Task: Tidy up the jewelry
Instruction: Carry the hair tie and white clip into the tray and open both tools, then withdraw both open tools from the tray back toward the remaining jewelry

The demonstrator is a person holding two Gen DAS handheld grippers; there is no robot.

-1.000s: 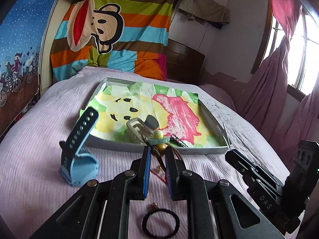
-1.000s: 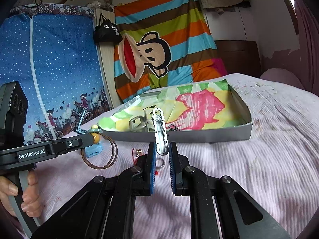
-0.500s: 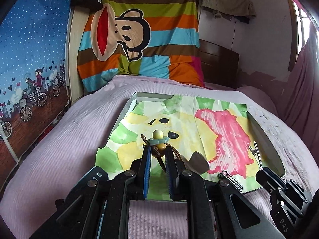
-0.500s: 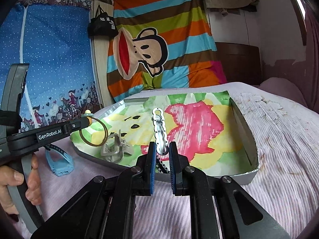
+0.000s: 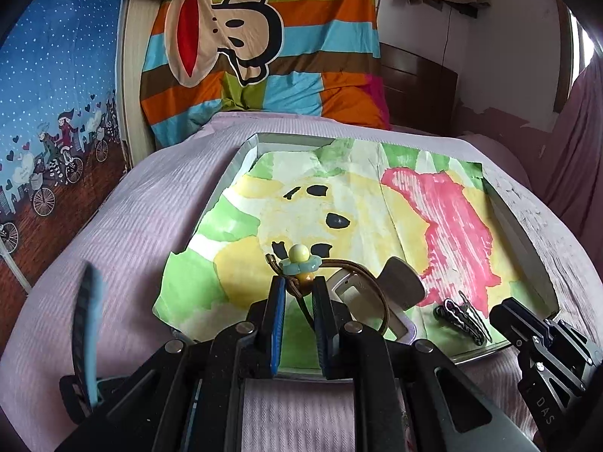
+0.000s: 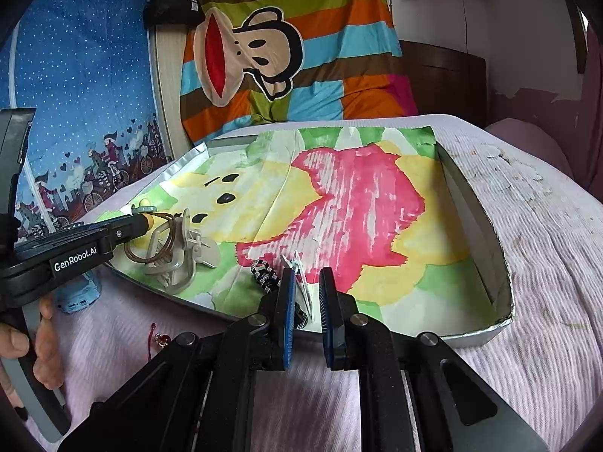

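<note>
A shallow grey tray (image 5: 527,243) lined with a painted paper sits on the pink bed; it also shows in the right wrist view (image 6: 473,203). My left gripper (image 5: 299,282) is shut on a brown cord bracelet (image 5: 371,286) with a yellow bead and blue flower, held over the tray's near left part, above a grey hair claw (image 5: 399,286). In the right wrist view the bracelet (image 6: 166,235) hangs by the claw (image 6: 184,256). My right gripper (image 6: 305,275) has its jaws parted; the silver hair clip (image 6: 299,275) lies in the tray between them, beside a black-and-white clip (image 6: 264,275).
A blue watch strap (image 5: 84,335) stands on the bed left of the tray. A small red charm (image 6: 160,339) lies on the bedspread in front of the tray. A striped monkey blanket (image 5: 260,49) hangs behind the bed.
Both grippers moved forward over the tray. My right gripper opened and the silver hair clip dropped from upright in its jaws into the tray. The left still holds the bracelet.
</note>
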